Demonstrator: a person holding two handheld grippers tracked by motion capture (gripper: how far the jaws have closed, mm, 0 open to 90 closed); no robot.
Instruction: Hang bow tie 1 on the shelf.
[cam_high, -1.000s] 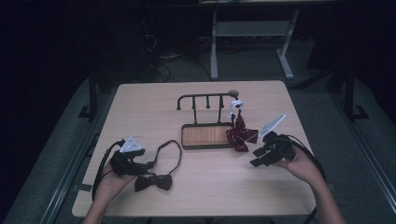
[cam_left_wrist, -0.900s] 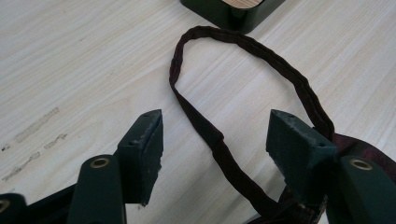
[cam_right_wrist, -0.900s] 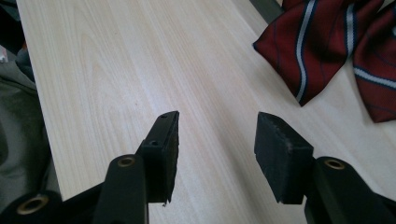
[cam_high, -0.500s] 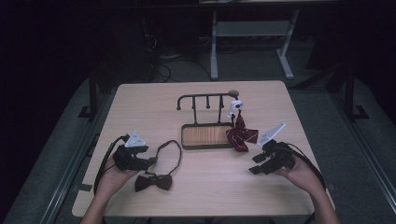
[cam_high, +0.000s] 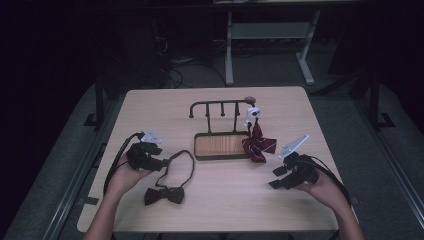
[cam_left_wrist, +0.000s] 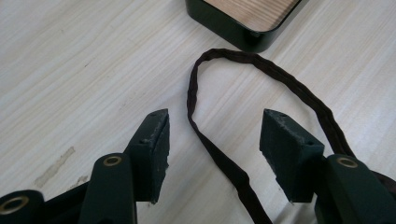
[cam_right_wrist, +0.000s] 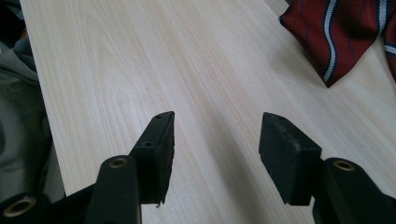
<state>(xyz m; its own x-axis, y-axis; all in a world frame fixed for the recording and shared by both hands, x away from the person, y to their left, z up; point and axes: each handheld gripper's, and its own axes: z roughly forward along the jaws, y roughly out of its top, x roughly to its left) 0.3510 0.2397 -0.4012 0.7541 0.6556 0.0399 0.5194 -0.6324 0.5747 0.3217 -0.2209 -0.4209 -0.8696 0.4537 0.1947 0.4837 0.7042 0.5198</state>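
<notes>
Over strap (cam_left_wrist: 219, 163), left tongs (cam_left_wrist: 214, 135) closing, shifted

Overhead light is falling brightly on the table (cam_high: 220, 200) while the room around it is sinking into near-black. Both gripper views are staying sharp, evenly lit, with soft shadows.

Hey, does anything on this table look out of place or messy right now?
Mildly. The red striped bow tie droops from the rack's end hook, slumped over the wooden base's corner. The dark bow tie lies loose on the table, its strap looped unevenly.
</notes>
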